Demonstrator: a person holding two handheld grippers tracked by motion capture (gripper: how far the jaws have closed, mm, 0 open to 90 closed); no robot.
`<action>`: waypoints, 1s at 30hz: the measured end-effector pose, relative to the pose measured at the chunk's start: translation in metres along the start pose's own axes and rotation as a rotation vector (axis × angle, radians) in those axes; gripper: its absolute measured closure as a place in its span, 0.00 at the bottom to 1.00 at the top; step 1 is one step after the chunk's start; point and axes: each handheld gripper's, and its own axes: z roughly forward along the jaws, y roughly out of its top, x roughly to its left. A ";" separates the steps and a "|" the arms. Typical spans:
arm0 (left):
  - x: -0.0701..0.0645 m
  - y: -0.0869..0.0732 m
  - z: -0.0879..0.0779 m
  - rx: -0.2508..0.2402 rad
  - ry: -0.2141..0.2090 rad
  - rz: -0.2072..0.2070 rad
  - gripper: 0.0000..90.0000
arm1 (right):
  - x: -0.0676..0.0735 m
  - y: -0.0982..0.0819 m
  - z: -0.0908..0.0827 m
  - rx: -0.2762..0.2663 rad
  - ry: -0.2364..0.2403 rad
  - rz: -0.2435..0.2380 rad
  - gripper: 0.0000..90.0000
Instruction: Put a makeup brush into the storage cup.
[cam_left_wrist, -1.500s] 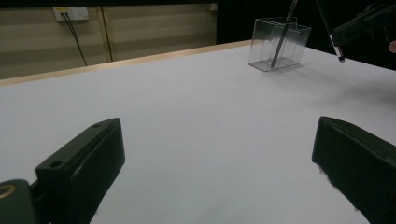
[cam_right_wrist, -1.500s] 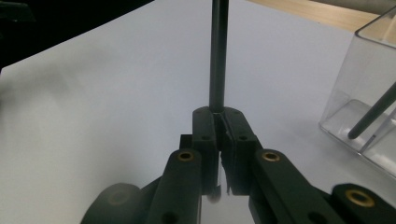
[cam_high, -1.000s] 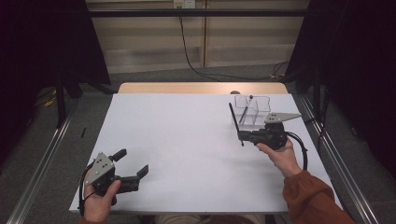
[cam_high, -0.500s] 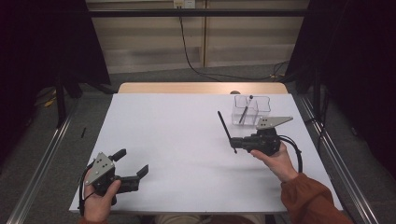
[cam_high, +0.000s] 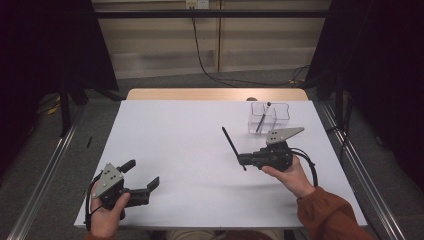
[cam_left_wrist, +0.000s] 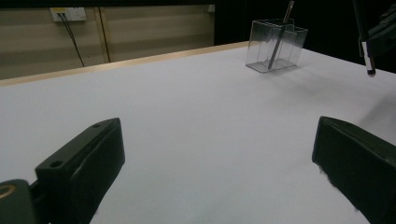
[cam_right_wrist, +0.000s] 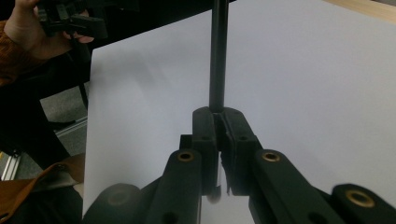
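My right gripper (cam_high: 241, 159) hangs over the right middle of the white table, shut on a black pen (cam_high: 233, 147) that slants up and to the left. In the right gripper view the jaws pinch that pen (cam_right_wrist: 218, 51) near its lower end. A clear two-part plastic box (cam_high: 269, 118) stands at the far right with another dark pen (cam_high: 263, 117) leaning inside; the left gripper view also catches this box (cam_left_wrist: 276, 45). My left gripper (cam_high: 141, 179) rests at the near left corner, jaws wide open around bare table (cam_left_wrist: 219, 154).
The white table (cam_high: 190, 140) ends in a wooden strip (cam_high: 215, 94) at the far side. Metal rails (cam_high: 40, 180) run along the floor on both sides. A black cable (cam_high: 202, 50) hangs down the back wall.
My right gripper has carried the black pen away from the clear box, leftward and toward the person. The left gripper has stayed where it was.
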 end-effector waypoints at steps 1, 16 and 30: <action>0.000 0.000 0.000 0.000 0.000 0.000 0.03 | 0.001 0.000 0.001 0.001 0.003 -0.004 0.93; 0.000 0.000 0.002 0.012 -0.008 0.003 0.03 | 0.014 0.009 0.018 0.063 0.082 -0.049 0.93; 0.000 0.002 0.002 0.045 -0.019 0.018 0.03 | 0.021 0.017 0.028 0.251 0.117 -0.133 0.93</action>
